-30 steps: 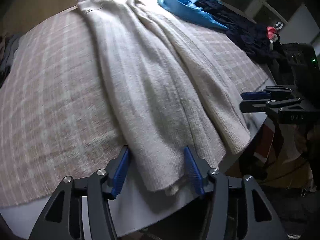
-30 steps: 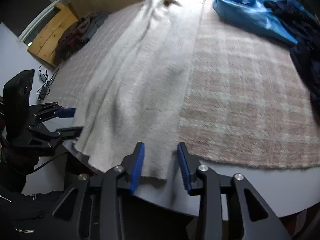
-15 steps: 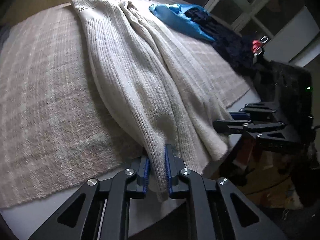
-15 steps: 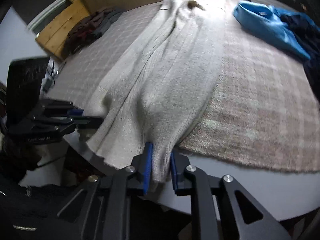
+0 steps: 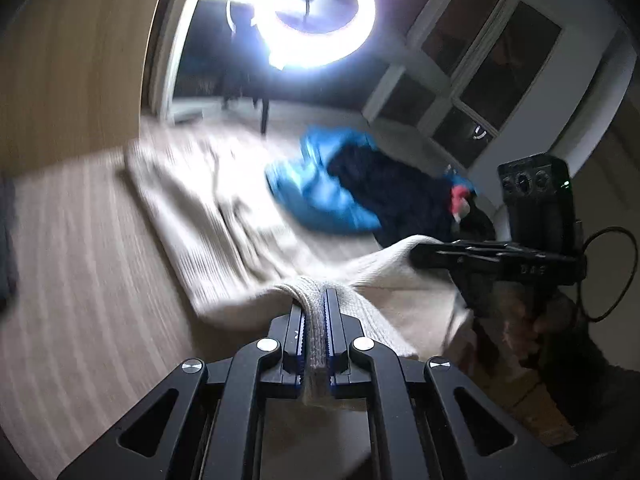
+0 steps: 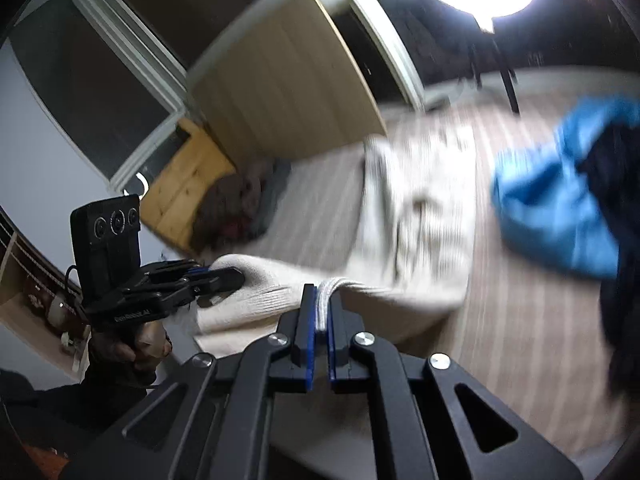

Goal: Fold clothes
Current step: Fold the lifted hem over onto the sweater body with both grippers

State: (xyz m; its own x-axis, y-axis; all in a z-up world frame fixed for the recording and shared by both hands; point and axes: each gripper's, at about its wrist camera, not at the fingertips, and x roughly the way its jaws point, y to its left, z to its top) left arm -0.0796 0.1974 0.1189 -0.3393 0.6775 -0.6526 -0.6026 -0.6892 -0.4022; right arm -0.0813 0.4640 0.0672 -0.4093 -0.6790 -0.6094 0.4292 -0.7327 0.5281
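Now cream sweater (image 5: 248,236) between hand-held gripper (image 5: 315,312) jaws

Dim room, glaring ring light (image 5: 316,12) overhead, heavy motion blur, seemingly fisheye-warped edges

Glaring ring light (image 5: 316,12), wooden panel (image 6: 288,80), dark window (image 5: 492,52).

sweater (image 5: 208,216): cream ribbed knit, long, lies lengthwise on striped surface
near hem: lifted off surface, two bunched corners raised, fabric sagging between
far end: flat, blurred
blue garment (image 5: 316,196): crumpled, right of sweater, touching dark garment (image 5: 392,192)
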